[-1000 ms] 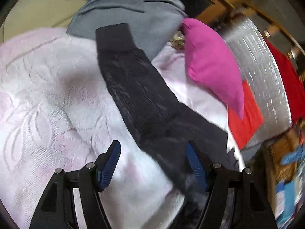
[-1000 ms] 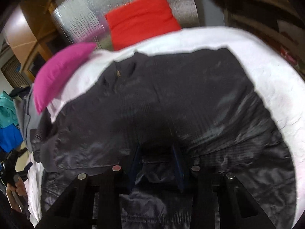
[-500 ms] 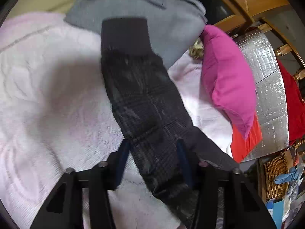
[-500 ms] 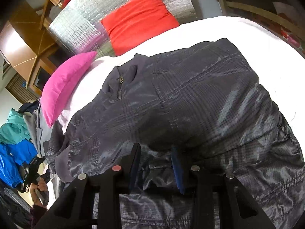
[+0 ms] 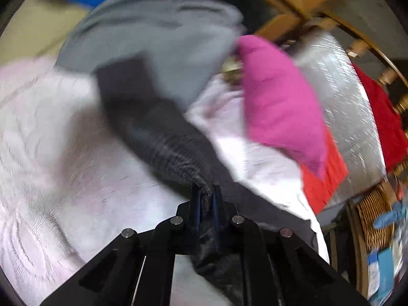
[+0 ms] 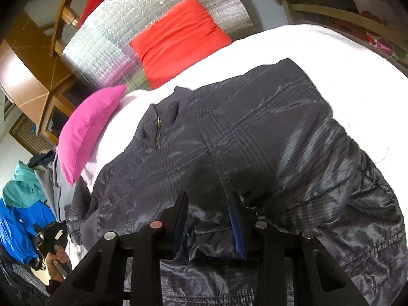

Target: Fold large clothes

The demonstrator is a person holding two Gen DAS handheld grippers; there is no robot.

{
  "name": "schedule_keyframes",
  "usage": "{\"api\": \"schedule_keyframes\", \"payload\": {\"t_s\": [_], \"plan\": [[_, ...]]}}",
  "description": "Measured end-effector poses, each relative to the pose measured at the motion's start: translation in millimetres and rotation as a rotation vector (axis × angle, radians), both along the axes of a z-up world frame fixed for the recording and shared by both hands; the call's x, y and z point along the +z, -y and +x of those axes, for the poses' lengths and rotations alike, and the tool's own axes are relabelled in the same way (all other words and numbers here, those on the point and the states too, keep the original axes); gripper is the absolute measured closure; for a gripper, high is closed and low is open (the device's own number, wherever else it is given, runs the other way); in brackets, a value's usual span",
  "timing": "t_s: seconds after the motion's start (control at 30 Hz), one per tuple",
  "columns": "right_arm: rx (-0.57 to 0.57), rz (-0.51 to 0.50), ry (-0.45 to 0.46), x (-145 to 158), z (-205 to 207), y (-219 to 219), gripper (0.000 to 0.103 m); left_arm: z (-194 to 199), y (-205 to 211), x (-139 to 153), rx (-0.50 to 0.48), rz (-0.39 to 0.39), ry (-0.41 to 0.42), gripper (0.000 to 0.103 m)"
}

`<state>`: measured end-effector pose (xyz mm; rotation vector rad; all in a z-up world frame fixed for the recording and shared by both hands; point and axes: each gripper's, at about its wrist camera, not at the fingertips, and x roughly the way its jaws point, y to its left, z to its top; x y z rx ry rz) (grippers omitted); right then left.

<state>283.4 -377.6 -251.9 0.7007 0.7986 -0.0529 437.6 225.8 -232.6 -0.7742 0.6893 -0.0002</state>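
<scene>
Bed (image 6: 293, 40) covered with white embossed quilt (image 5: 51, 153); pink pillow (image 6: 86, 130), red cushion (image 6: 176, 38), silver foil panel (image 6: 142, 25) behind. Shiny dark plaid jacket (image 6: 255, 137) spread on bed. Left gripper (image 5: 205, 193) clenched on sleeve (image 5: 158, 132); right gripper (image 6: 207, 201) fingers clamped on hem fabric.

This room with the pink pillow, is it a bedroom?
Probably a bedroom. The dark jacket lies on a white bedspread, a pink pillow and a red pillow sit at its far end, and more clothes are piled beside it.
</scene>
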Motion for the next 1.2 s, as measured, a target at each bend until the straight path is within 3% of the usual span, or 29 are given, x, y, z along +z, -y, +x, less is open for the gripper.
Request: {"api": "schedule_keyframes", "payload": {"t_s": [0.17,0.3,0.43,0.6,0.7,0.8,0.83,0.9,0.97,1.03,1.2], "plan": [[-0.047,0.033,0.027,7,-8,11,0.067,-29,71,75,-0.14,0.144,0.173,0.096],[-0.072,0.063,0.042,11,-14,19,0.067,-59,146,101,-0.289,0.223,0.259,0.096],[-0.091,0.082,0.054,16,-22,27,0.067,-81,226,82,-0.451,0.265,0.223,0.097],[-0.108,0.105,0.071,22,-31,38,0.067,-89,295,20,-0.588,0.304,0.058,0.098],[-0.105,0.126,0.073,21,-34,43,0.067,-89,307,-8,-0.616,0.29,-0.032,0.098],[-0.08,0.156,0.066,19,-32,44,0.066,-94,306,-10,-0.647,0.236,-0.056,0.097],[-0.069,0.169,0.057,18,-31,43,0.066,-100,305,-6,-0.658,0.226,-0.05,0.094],[-0.063,0.171,0.044,18,-30,41,0.065,-112,301,3,-0.697,0.192,-0.059,0.077],[-0.073,0.154,0.036,19,-30,40,0.06,-130,293,12,-0.697,0.163,-0.042,0.04],[-0.089,0.136,0.037,21,-32,39,0.033,-137,279,22,-0.674,0.14,0.001,0.035],[-0.083,0.031,0.05,30,-33,28,0.033,-134,231,41,-0.565,0.059,0.061,0.03]]}}
